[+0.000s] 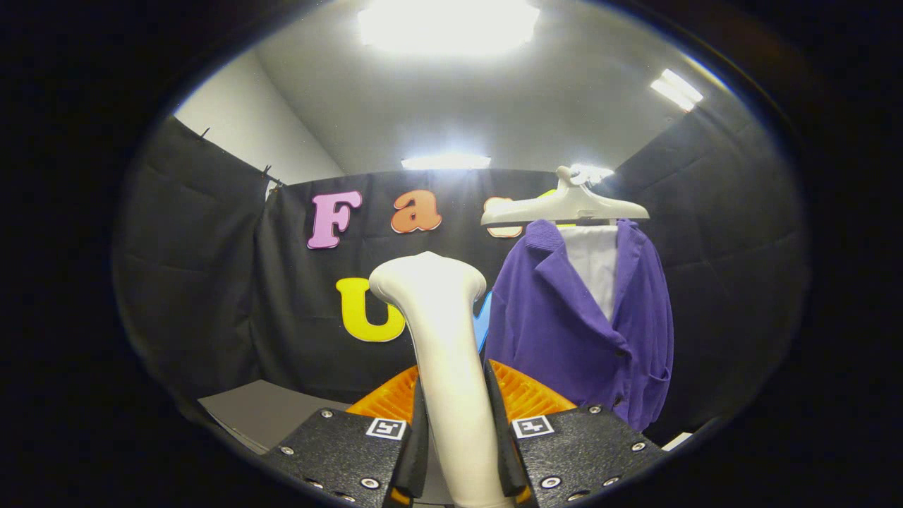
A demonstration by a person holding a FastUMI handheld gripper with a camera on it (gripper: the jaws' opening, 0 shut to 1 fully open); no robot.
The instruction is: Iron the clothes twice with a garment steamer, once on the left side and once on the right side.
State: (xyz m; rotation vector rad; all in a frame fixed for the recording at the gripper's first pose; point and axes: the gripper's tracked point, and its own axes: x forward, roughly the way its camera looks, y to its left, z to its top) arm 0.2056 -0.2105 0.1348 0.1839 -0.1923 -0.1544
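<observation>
A white garment steamer (443,339) stands upright between the fingers, its rounded head rising well above them. My gripper (455,413) is shut on the steamer's handle, with a finger pressed against each side. Beyond the steamer and to its right hangs a purple jacket (564,324) over a white inner garment (596,261), both on a cream hanger (564,207). The steamer head is short of the jacket, level with its left sleeve, and a gap shows between them.
A grey tabletop (264,413) lies low on the left, beyond the fingers. Black cloth walls close the booth behind the jacket and on both sides. Bright ceiling lights (448,25) shine overhead.
</observation>
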